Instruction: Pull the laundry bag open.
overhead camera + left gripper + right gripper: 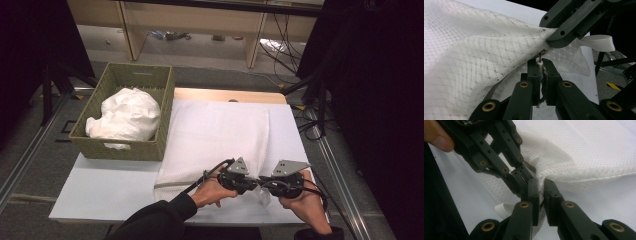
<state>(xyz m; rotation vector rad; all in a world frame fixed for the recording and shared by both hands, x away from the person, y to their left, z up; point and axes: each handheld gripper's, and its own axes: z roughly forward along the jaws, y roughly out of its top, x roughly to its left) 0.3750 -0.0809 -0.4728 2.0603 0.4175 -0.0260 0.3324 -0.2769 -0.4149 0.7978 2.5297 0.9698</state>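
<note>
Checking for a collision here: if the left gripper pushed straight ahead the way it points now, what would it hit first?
Probably the right gripper. The left gripper, already shut on the white mesh bag, has that gripper's dark jaws clamped on the same bag close ahead, though depth is hard to judge.

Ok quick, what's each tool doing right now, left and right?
Left tool: closed, pinching the zipper pull at the corner of the white mesh laundry bag.
Right tool: closed, clamped on the mesh bag's fabric beside it.
</note>
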